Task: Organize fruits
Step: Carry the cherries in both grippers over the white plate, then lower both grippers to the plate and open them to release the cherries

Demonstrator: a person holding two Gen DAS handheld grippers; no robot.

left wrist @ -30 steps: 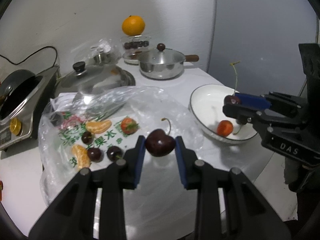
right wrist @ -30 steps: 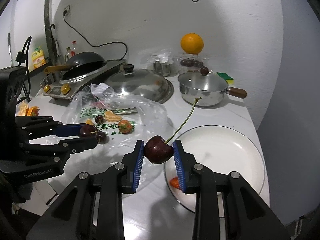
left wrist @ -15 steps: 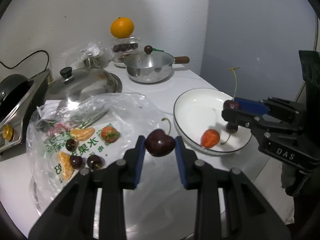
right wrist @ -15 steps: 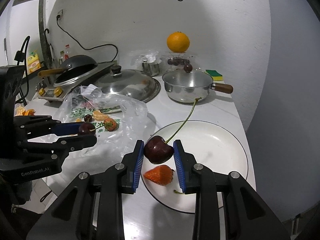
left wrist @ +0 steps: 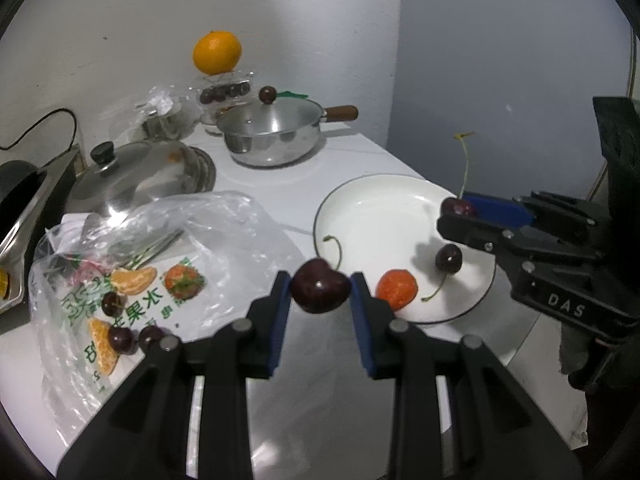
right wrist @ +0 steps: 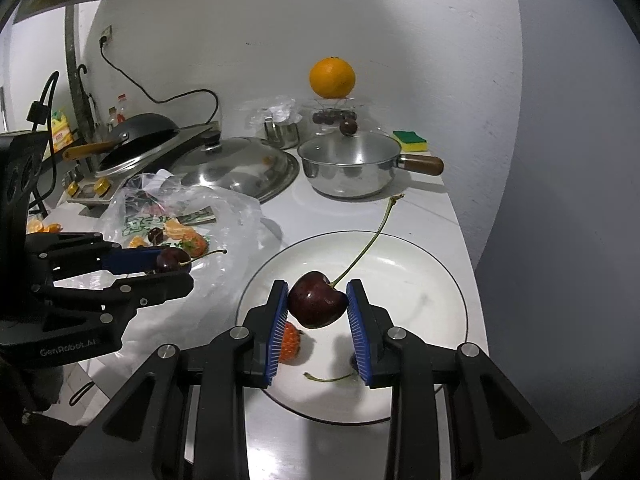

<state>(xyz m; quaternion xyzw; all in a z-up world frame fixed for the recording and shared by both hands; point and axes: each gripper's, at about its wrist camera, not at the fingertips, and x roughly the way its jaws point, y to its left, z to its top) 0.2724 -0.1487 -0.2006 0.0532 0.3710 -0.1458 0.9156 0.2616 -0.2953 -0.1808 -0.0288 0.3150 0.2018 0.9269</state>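
Dark red cherries sit clamped in both: the left gripper (left wrist: pixel 320 292) holds one cherry (left wrist: pixel 320 291) near the round white plate (left wrist: pixel 384 208), the right gripper (right wrist: pixel 317 300) holds a long-stemmed cherry (right wrist: pixel 317 300) above it.

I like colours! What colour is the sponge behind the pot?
The sponge is green on top and yellow underneath. It shows best in the right wrist view.

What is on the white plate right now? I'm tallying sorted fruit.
On the white plate lie one strawberry and one loose cherry with its stem. The right claw, holding another cherry above, hides part of the plate.
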